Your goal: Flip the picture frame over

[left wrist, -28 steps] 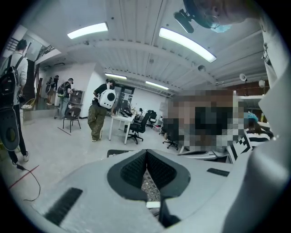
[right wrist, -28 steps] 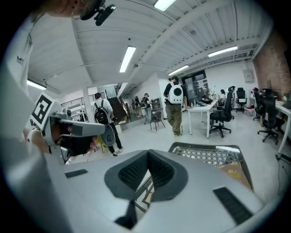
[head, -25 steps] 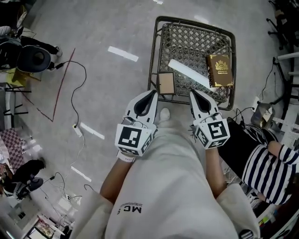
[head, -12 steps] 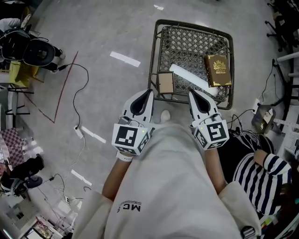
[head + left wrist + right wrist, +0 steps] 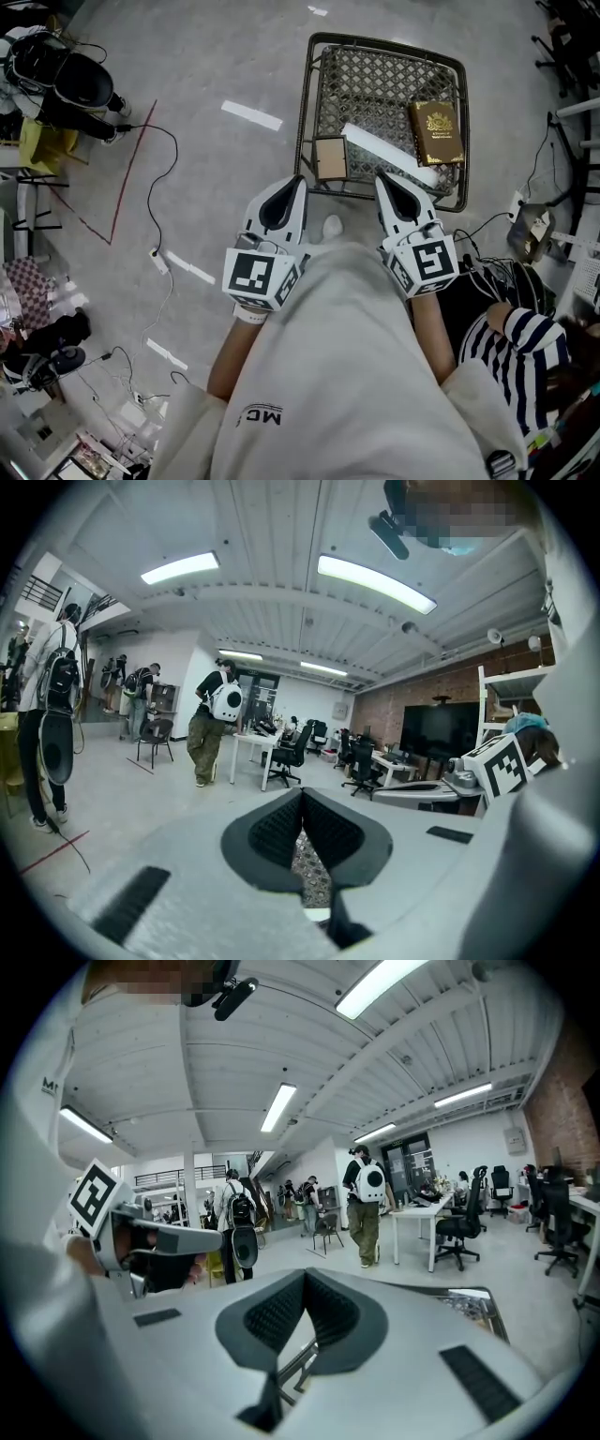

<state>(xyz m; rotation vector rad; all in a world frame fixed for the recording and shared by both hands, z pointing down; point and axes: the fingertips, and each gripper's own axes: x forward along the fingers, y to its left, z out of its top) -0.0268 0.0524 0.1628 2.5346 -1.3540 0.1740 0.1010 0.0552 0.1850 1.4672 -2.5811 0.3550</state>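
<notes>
In the head view the frame (image 5: 330,157) lies flat in the near left corner of the wire basket (image 5: 305,103), a plain brown face up inside a paler border, with a white strip (image 5: 386,152) and a book (image 5: 436,132) to its right. Whether that brown face is the front or the backing cannot be told, so the scene fits the frame waiting to be turned as well as the frame already turned over and set down. The left gripper (image 5: 297,181) hangs just near of the basket's near rim, close to the frame but not touching it. The right gripper (image 5: 379,178) hangs level with it further right, also short of the rim. In the left gripper view the two jaws meet at their tips with nothing between them, and only a sliver of mesh shows through the gap lower down. In the right gripper view the jaws are likewise together and hold nothing, with the basket's wire edge below and to the right
</notes>
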